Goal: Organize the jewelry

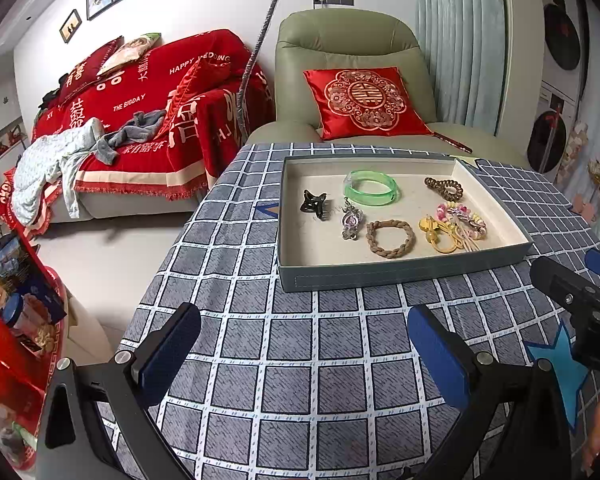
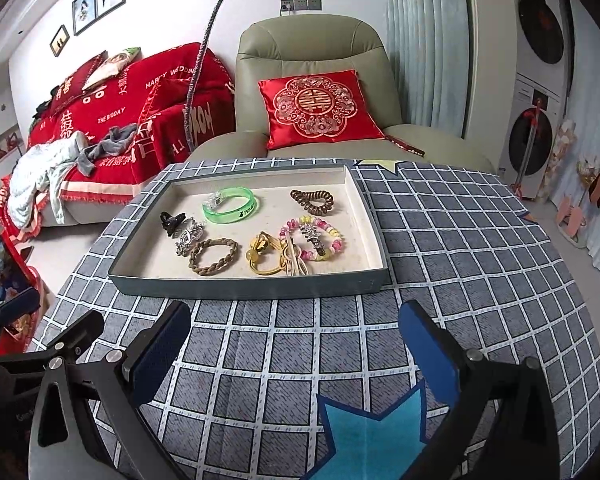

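We see both views evenly lit by soft, bright daylight, with faint shadows inside the shallow grey cardboard tray (image 1: 400, 270). The fisheye lens bends the grey checked tablecloth (image 2: 460, 240) and darkens the corners. Mild glare sits on the translucent green plastic bangle (image 2: 231, 204); focus is sharp.

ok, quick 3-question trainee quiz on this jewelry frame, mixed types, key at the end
1. True or false: the green bangle lies inside the tray.
2. Which piece sits nearest the tray's far right corner? A) black claw clip B) brown coil tie C) braided tie
3. Fill in: both the left gripper and the right gripper are ____ and hold nothing.

Key: 1 true; 2 B; 3 open
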`<state>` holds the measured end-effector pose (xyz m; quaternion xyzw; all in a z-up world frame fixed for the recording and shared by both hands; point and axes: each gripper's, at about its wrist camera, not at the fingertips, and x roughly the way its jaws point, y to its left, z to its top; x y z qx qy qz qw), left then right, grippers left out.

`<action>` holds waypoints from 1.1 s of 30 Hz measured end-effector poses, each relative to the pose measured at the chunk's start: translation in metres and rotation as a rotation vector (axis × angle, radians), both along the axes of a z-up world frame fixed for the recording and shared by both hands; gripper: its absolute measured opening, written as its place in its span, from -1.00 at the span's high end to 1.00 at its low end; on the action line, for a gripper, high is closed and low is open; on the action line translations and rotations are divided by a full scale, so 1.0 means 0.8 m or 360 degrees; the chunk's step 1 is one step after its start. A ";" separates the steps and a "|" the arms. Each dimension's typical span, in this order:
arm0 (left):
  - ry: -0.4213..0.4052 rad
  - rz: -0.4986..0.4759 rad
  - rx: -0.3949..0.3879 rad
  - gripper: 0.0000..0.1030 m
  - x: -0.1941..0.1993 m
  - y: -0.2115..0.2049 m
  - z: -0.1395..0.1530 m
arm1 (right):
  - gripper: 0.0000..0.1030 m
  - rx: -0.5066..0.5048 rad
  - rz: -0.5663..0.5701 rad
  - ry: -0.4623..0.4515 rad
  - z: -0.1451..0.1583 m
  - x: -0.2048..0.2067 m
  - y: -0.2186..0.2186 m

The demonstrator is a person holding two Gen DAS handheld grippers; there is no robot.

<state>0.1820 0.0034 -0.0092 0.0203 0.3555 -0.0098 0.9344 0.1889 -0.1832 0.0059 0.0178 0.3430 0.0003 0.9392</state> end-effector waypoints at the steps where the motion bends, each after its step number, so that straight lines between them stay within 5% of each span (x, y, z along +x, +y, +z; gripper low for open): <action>1: 0.0001 0.0000 -0.0002 -1.00 0.000 0.000 0.000 | -1.00 0.0000 -0.0001 0.0001 0.000 0.000 0.000; 33: 0.0009 0.0013 -0.0013 -1.00 0.001 0.003 0.000 | -1.00 0.0004 0.0007 -0.0004 0.002 0.000 0.004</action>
